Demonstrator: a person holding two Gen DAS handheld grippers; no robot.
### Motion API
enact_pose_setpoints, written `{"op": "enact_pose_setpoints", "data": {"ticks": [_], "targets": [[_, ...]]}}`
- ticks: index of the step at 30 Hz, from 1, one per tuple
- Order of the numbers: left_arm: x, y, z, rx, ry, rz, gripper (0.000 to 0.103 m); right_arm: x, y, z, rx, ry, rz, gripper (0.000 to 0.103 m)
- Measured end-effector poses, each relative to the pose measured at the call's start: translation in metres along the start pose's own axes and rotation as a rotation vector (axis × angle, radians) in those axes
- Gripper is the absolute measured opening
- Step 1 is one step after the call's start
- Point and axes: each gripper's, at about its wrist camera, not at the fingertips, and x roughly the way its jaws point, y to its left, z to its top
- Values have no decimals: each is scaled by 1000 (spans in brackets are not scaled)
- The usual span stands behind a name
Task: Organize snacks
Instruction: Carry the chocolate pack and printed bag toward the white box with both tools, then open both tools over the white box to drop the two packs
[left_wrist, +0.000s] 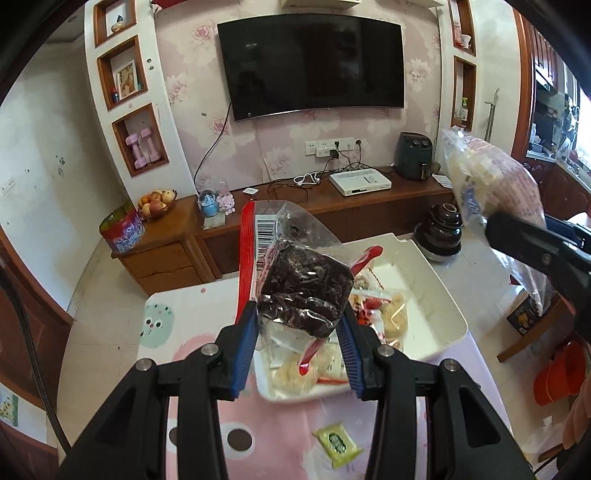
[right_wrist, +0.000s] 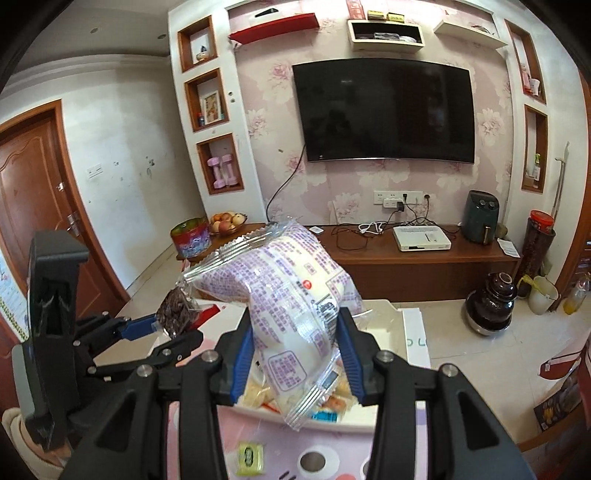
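- Left gripper (left_wrist: 300, 322) up over the white tray (left_wrist: 439, 295), jaws clenched on a clear bag of dark dried snack (left_wrist: 308, 291).
- Right gripper (right_wrist: 295, 354) aloft too, jaws clamped on the purple-printed packet (right_wrist: 291, 291), hanging above the tray's near end.
- Several small wrapped snacks already lie in the tray, so we're well along, I'd say.
- One green sachet (left_wrist: 338, 441) sits loose on the pink desk (left_wrist: 280, 435), yet to go in.
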Motion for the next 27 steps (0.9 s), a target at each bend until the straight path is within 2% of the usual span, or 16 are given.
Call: {"op": "enact_pose_setpoints", "data": {"ticks": [8, 19, 21, 22, 23, 24, 25, 27], "targets": [[47, -5, 18, 5, 36, 24, 41, 56, -19, 6, 61, 89, -47, 43], [114, -9, 18, 12, 120, 41, 43, 113, -34, -9, 83, 199, -90, 43], [123, -11, 15, 23, 138, 40, 48, 121, -33, -12, 80, 222, -96, 43], [127, -13, 13, 31, 140, 43, 64, 124, -33, -14, 85, 239, -95, 43], [128, -13, 12, 35, 138, 48, 85, 126, -32, -15, 89, 252, -88, 43], [128, -14, 10, 39, 130, 52, 92, 127, -32, -16, 92, 258, -84, 43], [127, -15, 9, 42, 115, 57, 96, 128, -32, -17, 97, 266, -80, 43], [127, -17, 7, 55, 106, 60, 96, 129, -32, -18, 98, 273, -85, 44]]}}
